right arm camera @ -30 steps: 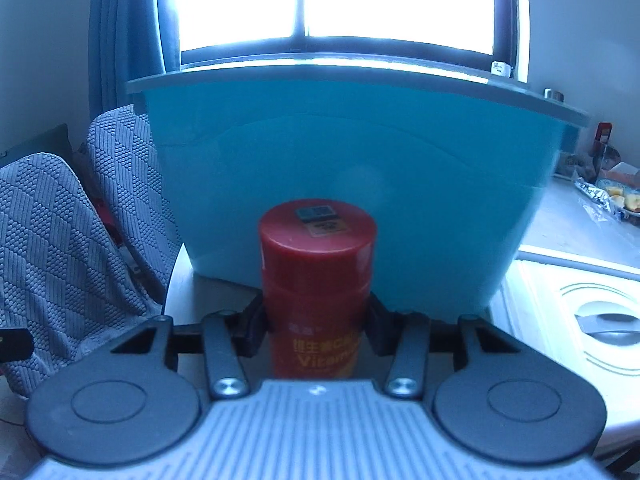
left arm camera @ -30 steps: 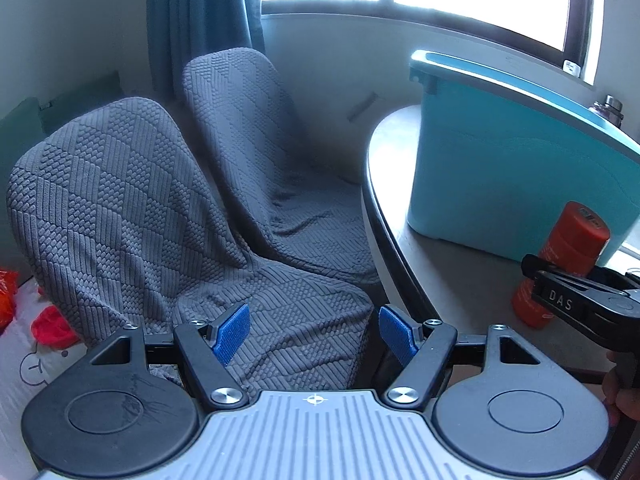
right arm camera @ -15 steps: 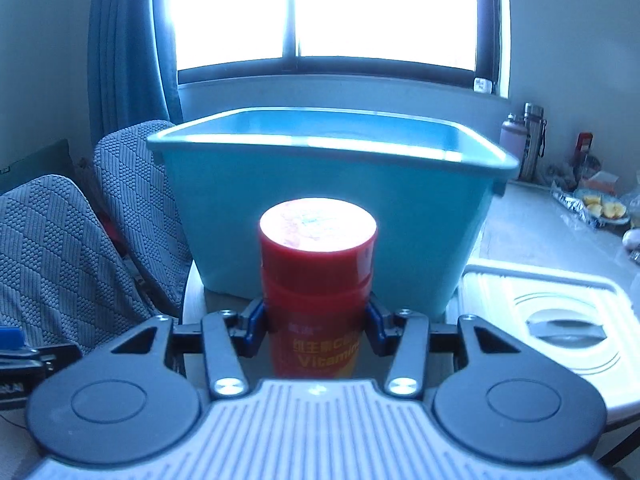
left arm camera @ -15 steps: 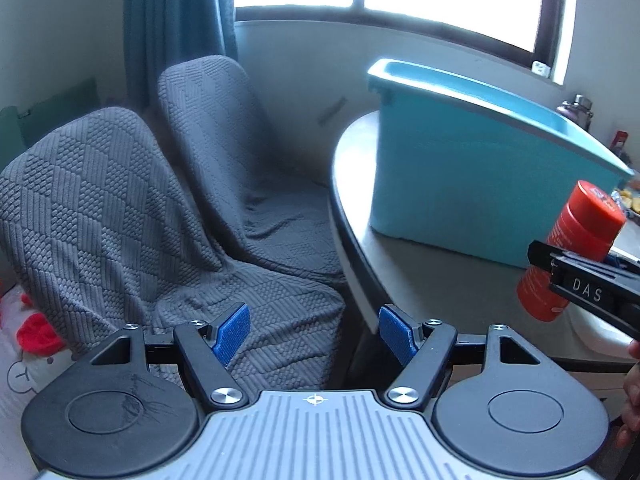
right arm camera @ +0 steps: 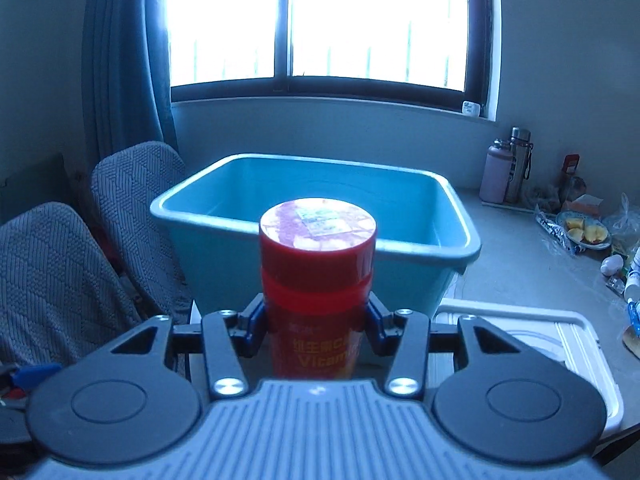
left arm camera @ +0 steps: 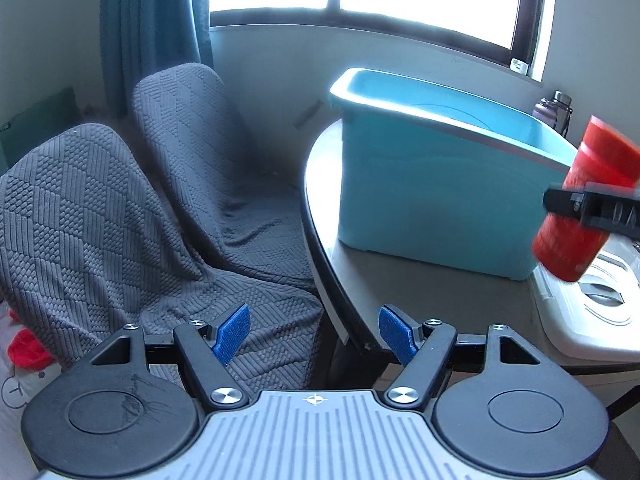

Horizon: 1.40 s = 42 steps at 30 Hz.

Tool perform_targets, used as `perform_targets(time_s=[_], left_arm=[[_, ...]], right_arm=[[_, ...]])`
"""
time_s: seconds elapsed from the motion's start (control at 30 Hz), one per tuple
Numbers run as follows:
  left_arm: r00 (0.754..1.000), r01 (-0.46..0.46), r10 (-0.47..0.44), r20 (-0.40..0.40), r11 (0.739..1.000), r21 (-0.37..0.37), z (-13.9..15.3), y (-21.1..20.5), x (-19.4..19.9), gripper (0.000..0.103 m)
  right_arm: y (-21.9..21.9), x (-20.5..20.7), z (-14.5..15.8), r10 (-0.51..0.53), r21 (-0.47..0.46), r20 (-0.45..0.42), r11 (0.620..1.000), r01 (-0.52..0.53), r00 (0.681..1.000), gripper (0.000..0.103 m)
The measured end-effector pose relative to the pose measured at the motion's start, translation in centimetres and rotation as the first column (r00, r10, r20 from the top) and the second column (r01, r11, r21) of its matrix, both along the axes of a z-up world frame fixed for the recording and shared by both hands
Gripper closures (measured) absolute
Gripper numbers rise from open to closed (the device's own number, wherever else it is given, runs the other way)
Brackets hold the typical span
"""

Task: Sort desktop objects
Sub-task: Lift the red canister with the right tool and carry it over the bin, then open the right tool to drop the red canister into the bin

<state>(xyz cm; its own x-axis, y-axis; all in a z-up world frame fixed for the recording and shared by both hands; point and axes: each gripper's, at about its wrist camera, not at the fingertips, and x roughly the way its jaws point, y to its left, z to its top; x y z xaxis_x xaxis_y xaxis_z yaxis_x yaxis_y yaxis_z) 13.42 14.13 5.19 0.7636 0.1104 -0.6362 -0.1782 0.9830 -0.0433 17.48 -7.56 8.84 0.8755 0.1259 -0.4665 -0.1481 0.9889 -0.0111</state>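
Right gripper [right arm camera: 316, 330] clamps an upright red vitamin bottle [right arm camera: 318, 276] before the teal bin [right arm camera: 460, 216]; left gripper [left arm camera: 314, 330] – jaws apart, empty.

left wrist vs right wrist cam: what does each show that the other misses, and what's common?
Left wrist only: its own open left claw with nothing between the blue pads, hanging past the table edge over the covered chairs, and the red bottle from the side, off the table.

Right wrist only: the right claw shut on the red bottle, the tub's bare inside, snacks at far right.

Both: teal tub, white lid, two flasks, window.
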Motion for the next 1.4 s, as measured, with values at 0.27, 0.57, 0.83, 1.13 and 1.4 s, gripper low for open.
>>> perform_targets(time_s=[0.27, 0.57, 0.83, 1.13, 1.4], left_arm=[[1.0, 0.013, -0.013, -0.006, 1.0, -0.009, 1.2, -1.2, 1.6, 0.029], [1.0, -0.002, 0.002, -0.005, 0.999, -0.032, 2.7, -2.3, 3.8, 0.029], [0.999, -0.04, 0.04, -0.012, 0.998, -0.039, 3.0, -3.2, 6.1, 0.029], [0.995, -0.089, 0.086, -0.052, 0.995, -0.051, 1.9, -3.4, 7.5, 0.029], [0.99, -0.13, 0.127, -0.067, 0.991, -0.042, 1.7, -3.1, 7.3, 0.029]], right_arm=[[-0.8, 1.8, 3.3, 0.004, 0.01, 0.051, 1.0, -0.005, 0.999, 0.054], [-1.6, 5.8, 4.8, 0.017, 0.014, 0.1, 1.0, -0.019, 0.995, 0.054], [-1.9, 10.6, 3.9, 0.042, 0.02, 0.104, 0.999, -0.045, 0.994, 0.054], [-0.9, 15.1, 1.0, 0.105, 0.003, 0.049, 0.994, -0.105, 0.993, 0.053], [-0.4, 14.3, 1.0, 0.108, -0.013, 0.097, 0.994, -0.107, 0.989, 0.01]])
